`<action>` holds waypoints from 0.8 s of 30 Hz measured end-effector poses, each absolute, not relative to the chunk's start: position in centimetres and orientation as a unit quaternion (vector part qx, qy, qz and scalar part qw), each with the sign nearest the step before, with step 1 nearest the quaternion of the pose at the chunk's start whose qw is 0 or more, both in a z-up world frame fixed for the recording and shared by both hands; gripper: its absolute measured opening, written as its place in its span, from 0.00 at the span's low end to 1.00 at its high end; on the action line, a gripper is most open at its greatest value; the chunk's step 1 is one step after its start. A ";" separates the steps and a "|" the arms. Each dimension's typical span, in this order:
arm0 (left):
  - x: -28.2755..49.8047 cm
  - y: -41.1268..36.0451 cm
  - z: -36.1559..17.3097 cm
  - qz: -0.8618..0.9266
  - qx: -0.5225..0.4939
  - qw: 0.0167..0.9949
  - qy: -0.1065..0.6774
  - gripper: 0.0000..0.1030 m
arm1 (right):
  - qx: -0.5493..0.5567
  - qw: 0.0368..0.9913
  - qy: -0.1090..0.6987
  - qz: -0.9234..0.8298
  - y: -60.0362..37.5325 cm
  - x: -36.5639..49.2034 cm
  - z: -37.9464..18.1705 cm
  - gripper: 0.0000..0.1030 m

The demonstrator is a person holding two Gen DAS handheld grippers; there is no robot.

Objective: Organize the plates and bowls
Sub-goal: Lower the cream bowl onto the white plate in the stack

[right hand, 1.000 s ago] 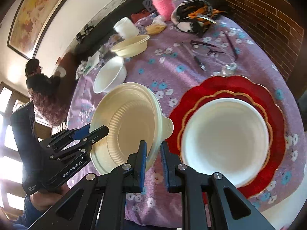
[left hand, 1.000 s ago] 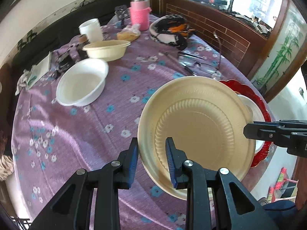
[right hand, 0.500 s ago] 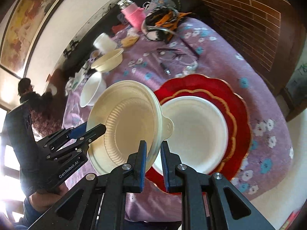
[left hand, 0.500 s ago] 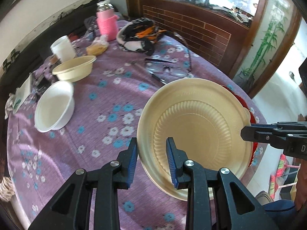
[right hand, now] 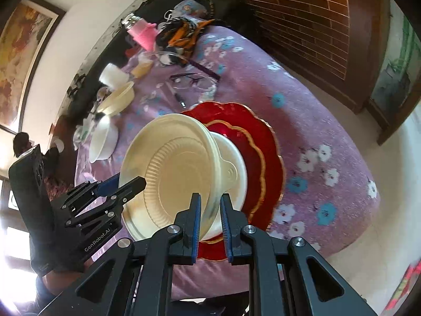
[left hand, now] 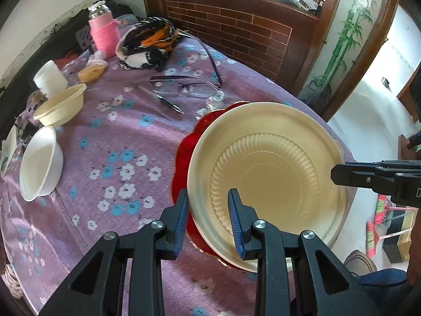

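The only clear lettering was "GenRobot.AI", printed in white on the black body of the left gripper point(right hand: 131, 184), left of the right tongs. A lone white "D", probably the start of a word, showed on the right gripper point(left hand: 335, 173).

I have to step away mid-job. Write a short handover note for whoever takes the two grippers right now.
Left gripper: shut on the near rim of the cream plate.
Right gripper: shut on the same plate's opposite rim.
Plate is held in the air, tilted, over the white plate that sits on the red plate.
Cream bowl and white bowl stand apart on the far side of the table, untouched.
Done: red and white plates stacked.
Left: set the cream plate on the stack, then probably nest the bowls.
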State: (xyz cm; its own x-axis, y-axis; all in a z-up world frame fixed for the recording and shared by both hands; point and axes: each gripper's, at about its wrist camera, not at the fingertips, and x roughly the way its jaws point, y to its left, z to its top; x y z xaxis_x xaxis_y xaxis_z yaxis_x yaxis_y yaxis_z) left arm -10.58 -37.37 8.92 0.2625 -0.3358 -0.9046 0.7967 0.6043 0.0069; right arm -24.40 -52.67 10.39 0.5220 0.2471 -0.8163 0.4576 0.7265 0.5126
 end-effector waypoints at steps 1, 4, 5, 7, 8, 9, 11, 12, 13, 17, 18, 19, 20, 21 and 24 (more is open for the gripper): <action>-10.6 -37.5 8.8 -0.375 0.242 0.756 0.479 0.27 | 0.365 0.792 0.485 -0.068 -52.8 -24.6 10.3 0.16; -10.7 -37.9 8.5 -0.377 0.243 0.753 0.482 0.27 | 0.368 0.789 0.486 -0.073 -53.3 -24.9 10.1 0.16; -10.7 -38.0 8.3 -0.377 0.244 0.752 0.483 0.27 | 0.369 0.788 0.488 -0.074 -53.4 -24.9 9.9 0.16; -10.7 -38.0 8.1 -0.377 0.244 0.751 0.484 0.27 | 0.371 0.786 0.490 -0.074 -53.5 -24.9 9.7 0.16; -10.7 -38.0 8.0 -0.377 0.244 0.750 0.485 0.27 | 0.373 0.784 0.491 -0.074 -53.5 -24.9 9.5 0.16; -10.7 -38.0 8.0 -0.377 0.244 0.750 0.486 0.27 | 0.374 0.783 0.492 -0.075 -53.5 -24.8 9.4 0.16; -10.7 -37.9 7.8 -0.376 0.243 0.750 0.487 0.27 | 0.375 0.781 0.493 -0.075 -53.5 -24.8 9.2 0.16; -10.7 -37.9 7.8 -0.376 0.243 0.750 0.487 0.27 | 0.375 0.781 0.494 -0.075 -53.5 -24.8 9.2 0.16; -10.6 -37.9 7.7 -0.376 0.242 0.750 0.488 0.27 | 0.375 0.781 0.494 -0.075 -53.5 -24.7 9.1 0.16; -10.6 -37.9 7.6 -0.376 0.242 0.750 0.488 0.27 | 0.375 0.779 0.496 -0.077 -53.5 -24.5 8.9 0.16; -10.6 -37.9 7.6 -0.376 0.241 0.750 0.488 0.27 | 0.375 0.779 0.496 -0.078 -53.5 -24.4 8.8 0.16; -10.6 -37.9 7.5 -0.375 0.241 0.750 0.489 0.27 | 0.376 0.779 0.496 -0.078 -53.5 -24.3 8.8 0.16; -10.6 -37.9 7.5 -0.375 0.241 0.750 0.489 0.27 | 0.376 0.779 0.496 -0.078 -53.5 -24.3 8.8 0.16; -10.6 -37.9 7.5 -0.375 0.242 0.750 0.489 0.27 | 0.375 0.779 0.496 -0.078 -53.5 -24.3 8.8 0.16; -10.6 -37.9 7.5 -0.376 0.242 0.749 0.489 0.27 | 0.375 0.779 0.496 -0.079 -53.5 -24.3 8.8 0.16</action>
